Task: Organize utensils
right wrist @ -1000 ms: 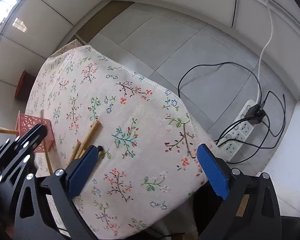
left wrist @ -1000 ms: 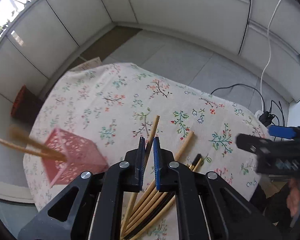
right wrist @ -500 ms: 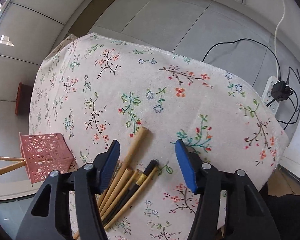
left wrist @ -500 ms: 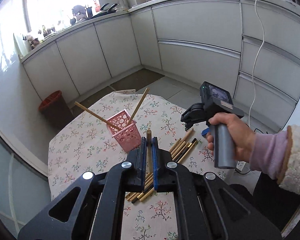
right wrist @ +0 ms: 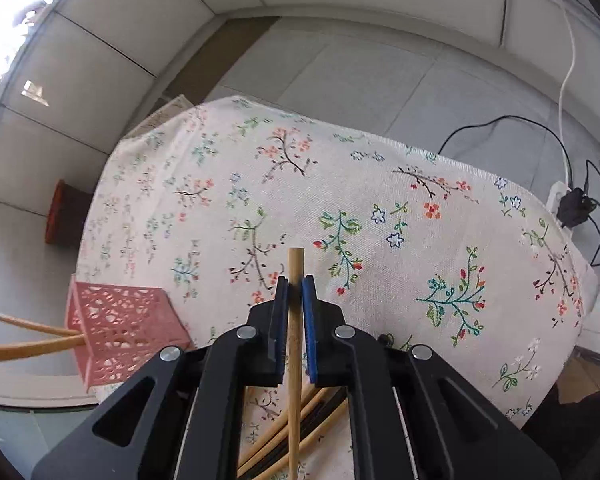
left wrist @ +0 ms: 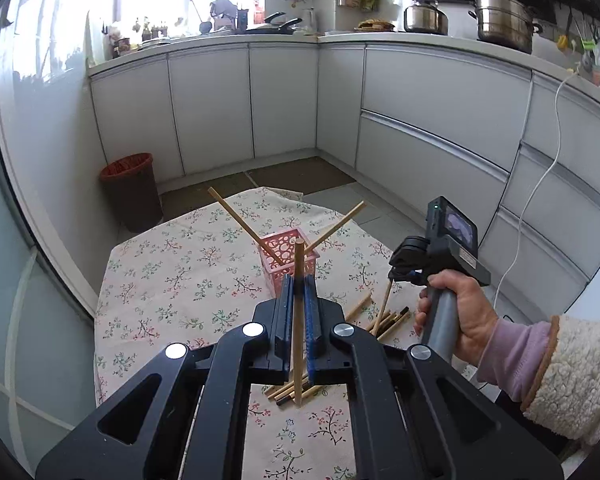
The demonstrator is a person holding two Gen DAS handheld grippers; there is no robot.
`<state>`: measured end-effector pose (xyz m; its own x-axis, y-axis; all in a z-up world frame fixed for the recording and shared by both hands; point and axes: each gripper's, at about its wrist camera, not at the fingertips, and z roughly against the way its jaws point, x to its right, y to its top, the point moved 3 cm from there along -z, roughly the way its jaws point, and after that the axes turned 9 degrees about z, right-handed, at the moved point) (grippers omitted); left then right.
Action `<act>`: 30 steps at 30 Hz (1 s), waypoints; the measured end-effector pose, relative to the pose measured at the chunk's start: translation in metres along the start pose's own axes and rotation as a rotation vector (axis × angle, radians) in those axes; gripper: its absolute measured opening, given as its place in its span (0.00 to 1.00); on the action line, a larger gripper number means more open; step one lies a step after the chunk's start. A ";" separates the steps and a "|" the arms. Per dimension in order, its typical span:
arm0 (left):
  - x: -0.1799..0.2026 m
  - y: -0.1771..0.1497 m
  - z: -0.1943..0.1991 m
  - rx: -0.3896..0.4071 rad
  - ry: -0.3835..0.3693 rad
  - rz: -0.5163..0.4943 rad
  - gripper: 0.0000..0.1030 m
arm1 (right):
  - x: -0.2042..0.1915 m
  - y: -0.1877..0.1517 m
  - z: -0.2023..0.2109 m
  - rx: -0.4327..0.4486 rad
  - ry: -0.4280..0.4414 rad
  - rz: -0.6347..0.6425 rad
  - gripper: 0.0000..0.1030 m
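My left gripper (left wrist: 299, 280) is shut on a wooden chopstick (left wrist: 298, 344) that stands upright between its blue pads, lifted above the table. Just beyond it sits the pink perforated holder (left wrist: 290, 260), with two chopsticks leaning out of it. To the right, a hand carries my right gripper (left wrist: 398, 276) over the loose pile of chopsticks (left wrist: 384, 320). In the right wrist view the right gripper (right wrist: 295, 280) has its jaws closing, pads pressed on one wooden chopstick (right wrist: 295, 344). The rest of the pile (right wrist: 320, 412) lies underneath and the holder (right wrist: 120, 332) is to the left.
A floral cloth (left wrist: 188, 280) covers the small table, whose far edge (right wrist: 440, 152) drops to the tiled floor. A red bin (left wrist: 130, 184) stands by the cabinets. A power strip with cables (right wrist: 572, 204) lies on the floor at the right.
My left gripper rose from the pile with its chopstick and tilted up toward the holder. The right gripper moved over the pile and went from wide open to closed on a chopstick.
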<state>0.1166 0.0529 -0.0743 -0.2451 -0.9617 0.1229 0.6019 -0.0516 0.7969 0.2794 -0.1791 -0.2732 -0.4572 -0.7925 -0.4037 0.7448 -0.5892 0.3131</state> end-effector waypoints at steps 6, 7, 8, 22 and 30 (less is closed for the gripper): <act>-0.005 0.012 0.013 0.047 -0.006 0.075 0.04 | -0.016 -0.015 0.078 0.102 0.128 0.158 0.07; -0.008 0.015 0.015 0.053 -0.007 0.095 0.04 | -0.017 -0.017 0.093 0.120 0.144 0.186 0.07; -0.010 0.018 0.017 0.059 -0.006 0.113 0.04 | -0.021 -0.019 0.111 0.145 0.160 0.221 0.07; 0.000 0.051 0.039 0.107 -0.019 0.178 0.04 | 0.002 -0.001 0.160 0.027 0.149 0.259 0.50; -0.007 0.043 0.019 0.076 -0.052 0.197 0.05 | 0.107 0.003 0.027 -0.196 -0.099 -0.096 0.54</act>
<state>0.1295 0.0631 -0.0296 -0.1686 -0.9360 0.3091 0.5832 0.1581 0.7968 0.2197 -0.2692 -0.2924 -0.5686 -0.7518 -0.3339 0.7715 -0.6282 0.1007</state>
